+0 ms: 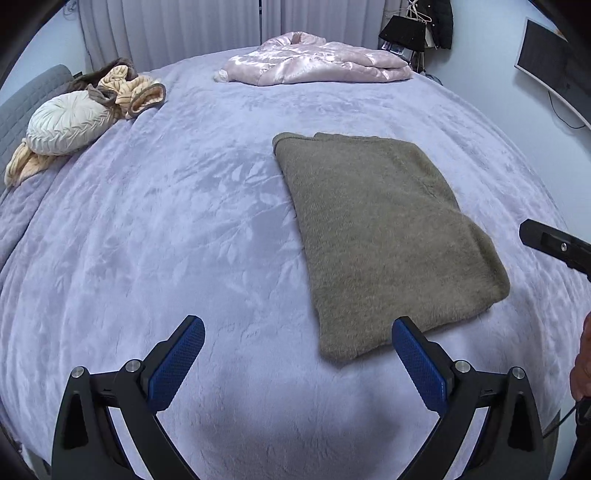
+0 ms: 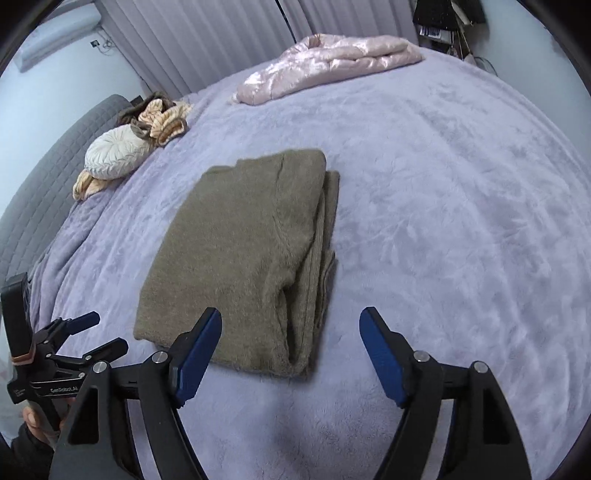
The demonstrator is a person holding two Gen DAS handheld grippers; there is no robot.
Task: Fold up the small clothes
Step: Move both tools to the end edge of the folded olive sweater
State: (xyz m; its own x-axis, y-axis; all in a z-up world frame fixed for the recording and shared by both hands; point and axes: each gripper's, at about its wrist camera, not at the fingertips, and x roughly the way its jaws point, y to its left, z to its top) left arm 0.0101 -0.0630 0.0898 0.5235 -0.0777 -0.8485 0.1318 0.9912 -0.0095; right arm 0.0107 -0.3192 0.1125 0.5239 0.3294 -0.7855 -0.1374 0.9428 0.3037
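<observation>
Lavender blanket [image 1: 184,221] under folded olive sweater [image 1: 380,236]; pale curtains [image 1: 184,29] behind; left claw [image 1: 298,334] and right claw [image 2: 290,325] both wide.

- The sweater [image 1: 384,236] is fuzzy and brownish-green.
- It is folded into a flat, long rectangle with soft, rounded corners.
- Its stacked layers show along one long side [image 2: 325,236], maybe three or four, but they are hard to count.
- It lies flat on the purple blanket of the bed [image 1: 166,240], near the middle, well apart from the bed's far edge.
</observation>
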